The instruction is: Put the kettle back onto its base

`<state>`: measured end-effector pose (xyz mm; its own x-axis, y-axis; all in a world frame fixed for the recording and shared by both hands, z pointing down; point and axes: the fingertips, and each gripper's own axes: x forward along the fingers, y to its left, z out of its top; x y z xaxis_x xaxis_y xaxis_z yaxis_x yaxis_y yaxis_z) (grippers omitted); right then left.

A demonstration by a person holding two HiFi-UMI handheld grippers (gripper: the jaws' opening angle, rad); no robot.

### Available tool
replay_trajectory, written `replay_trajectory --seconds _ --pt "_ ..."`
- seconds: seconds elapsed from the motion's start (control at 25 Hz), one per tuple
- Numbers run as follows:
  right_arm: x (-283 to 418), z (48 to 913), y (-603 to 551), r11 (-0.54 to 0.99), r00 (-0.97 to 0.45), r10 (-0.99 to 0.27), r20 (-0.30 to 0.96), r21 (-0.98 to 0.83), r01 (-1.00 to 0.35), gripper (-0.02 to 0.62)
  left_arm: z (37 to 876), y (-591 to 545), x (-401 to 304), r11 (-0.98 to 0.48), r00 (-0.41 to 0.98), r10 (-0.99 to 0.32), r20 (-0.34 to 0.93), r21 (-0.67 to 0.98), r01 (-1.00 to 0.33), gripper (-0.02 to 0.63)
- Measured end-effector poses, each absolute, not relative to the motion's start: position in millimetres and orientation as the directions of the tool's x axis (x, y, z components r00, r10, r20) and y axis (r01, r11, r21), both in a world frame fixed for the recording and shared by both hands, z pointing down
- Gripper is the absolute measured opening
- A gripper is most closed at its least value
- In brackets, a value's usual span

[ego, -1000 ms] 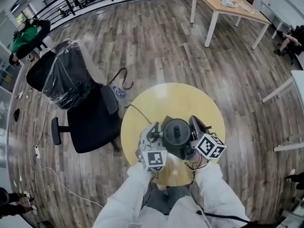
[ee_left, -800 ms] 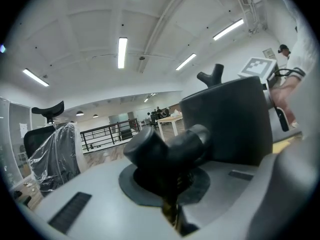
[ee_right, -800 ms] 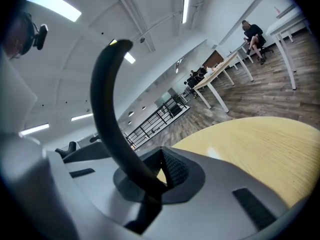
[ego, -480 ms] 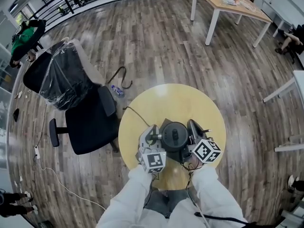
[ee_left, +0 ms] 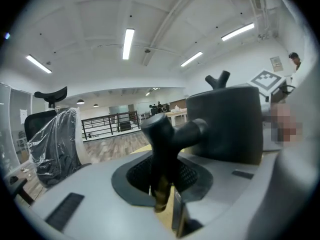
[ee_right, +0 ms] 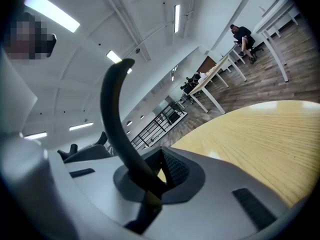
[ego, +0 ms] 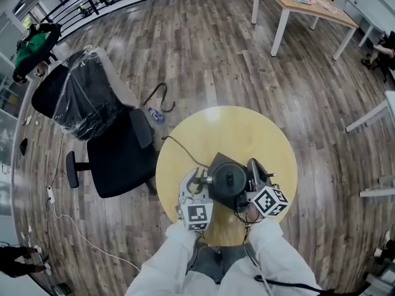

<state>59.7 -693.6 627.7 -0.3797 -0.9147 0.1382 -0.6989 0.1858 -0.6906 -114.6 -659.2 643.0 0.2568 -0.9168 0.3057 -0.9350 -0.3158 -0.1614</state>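
Holding the black cylindrical electric kettle between both tools, I have the left gripper clenched on its dark stubby spout and the right gripper clenched on its curved black handle. The kettle stands upright, long axis vertical, lid knob up, with the spout towards the left gripper and the handle towards the right. It sits over the dark square base; whether they touch I cannot tell. The round yellow wooden table lies open ahead of both grippers, and its near edge is close behind them. A black office chair wrapped in clear plastic stands off the table's edge, left of the left gripper
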Motion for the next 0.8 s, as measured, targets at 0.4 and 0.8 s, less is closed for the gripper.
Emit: replay_trajectory --seconds 0.4,0.8 --pt "58.9 633.9 -693.2 0.202 -0.413 -0.887 0.207 -0.630 -0.750 0.009 648.0 -645.8 -122.8 -0.294 0.242 -0.917 0.317 -0.125 -0.948 0.095" --pt "66.9 644.1 -662.9 0.133 -0.358 -0.884 0.301 -0.573 -0.809 0.011 633.6 -602.4 -143.0 -0.231 0.230 -0.924 0.304 0.032 -0.972 0.132"
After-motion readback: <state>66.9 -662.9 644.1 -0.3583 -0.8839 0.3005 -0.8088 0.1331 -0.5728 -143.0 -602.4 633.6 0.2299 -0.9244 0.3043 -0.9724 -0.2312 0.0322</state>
